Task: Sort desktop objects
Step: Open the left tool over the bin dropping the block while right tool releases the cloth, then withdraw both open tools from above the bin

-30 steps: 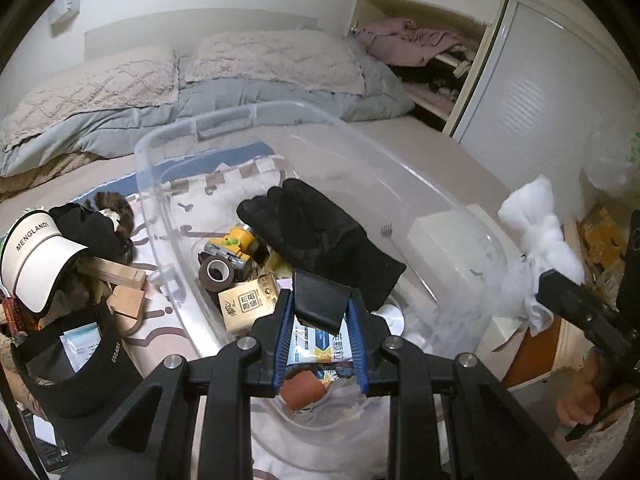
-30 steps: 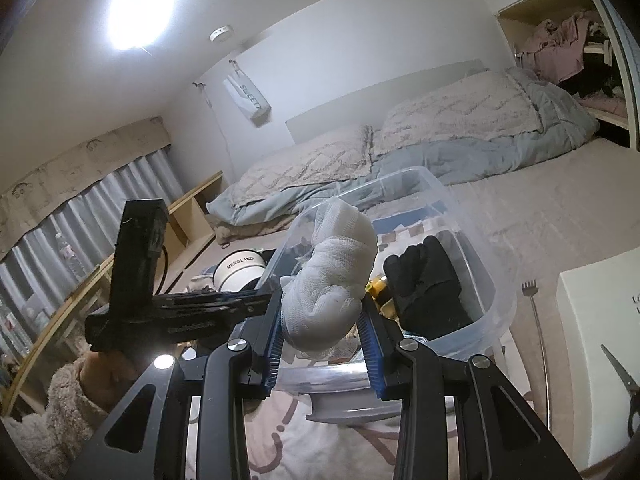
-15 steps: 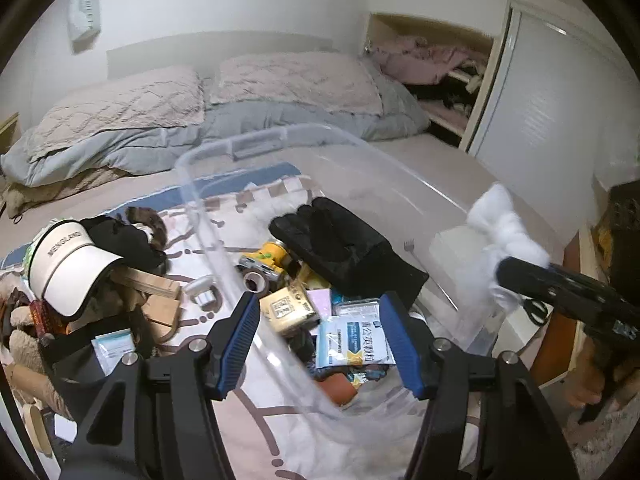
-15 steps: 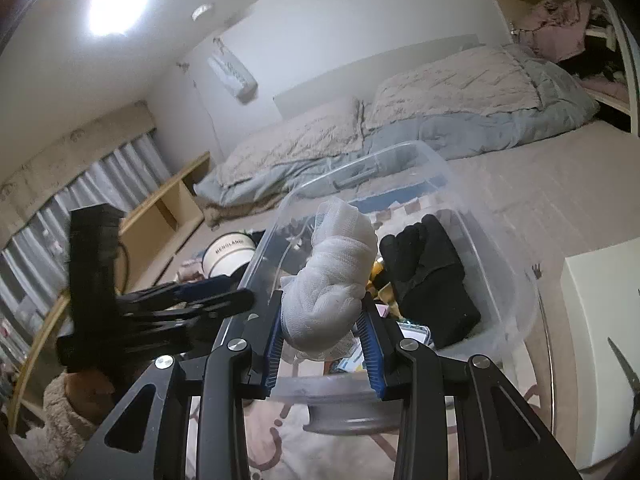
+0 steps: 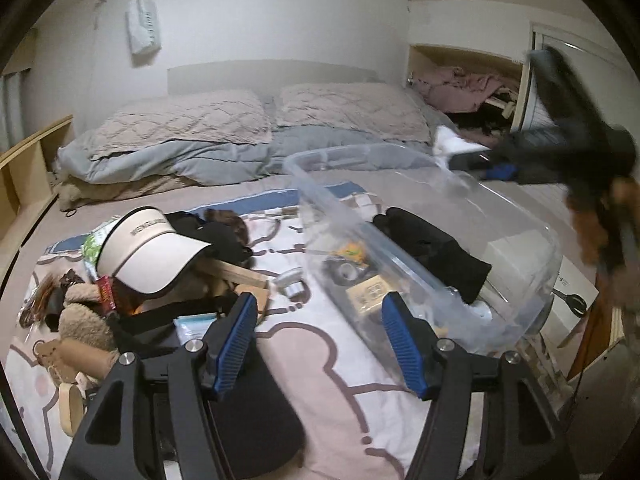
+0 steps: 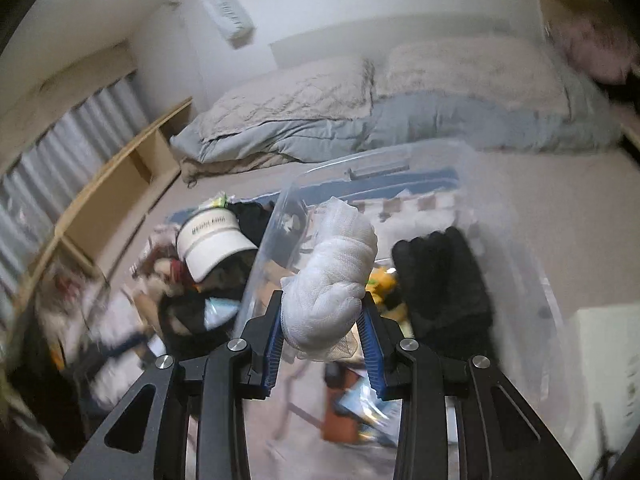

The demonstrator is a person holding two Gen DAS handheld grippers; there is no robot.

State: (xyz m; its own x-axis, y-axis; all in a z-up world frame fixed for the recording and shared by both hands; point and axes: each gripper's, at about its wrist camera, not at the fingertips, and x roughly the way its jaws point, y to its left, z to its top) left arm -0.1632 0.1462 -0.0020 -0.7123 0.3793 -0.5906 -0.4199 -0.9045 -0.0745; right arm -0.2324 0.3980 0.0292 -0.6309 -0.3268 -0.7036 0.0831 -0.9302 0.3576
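A clear plastic bin (image 5: 305, 184) lies on the bed, holding a black glove (image 5: 432, 248), a tape roll, small boxes and packets. My left gripper (image 5: 318, 308) hovers over the sheet just left of the bin; its jaws are opening and nothing is between them. My right gripper (image 6: 324, 312) is shut on a white cloth bundle (image 6: 336, 292) and hangs above the bin (image 6: 272, 248), beside the black glove (image 6: 444, 288). In the left wrist view the right gripper (image 5: 492, 164) and its cloth (image 5: 448, 144) appear blurred over the bin's far corner.
Left of the bin lies a pile: a white visor cap (image 5: 152, 252), a black visor, wooden blocks, a plush toy (image 5: 84, 320) and a small silver cap. A white box with scissors (image 5: 572, 300) sits right of the bin. Pillows and a wooden shelf lie beyond.
My left gripper opened, left the packet it held in the bin, and swung left out of the bin. My right gripper carried the white cloth over the bin and tilted down.
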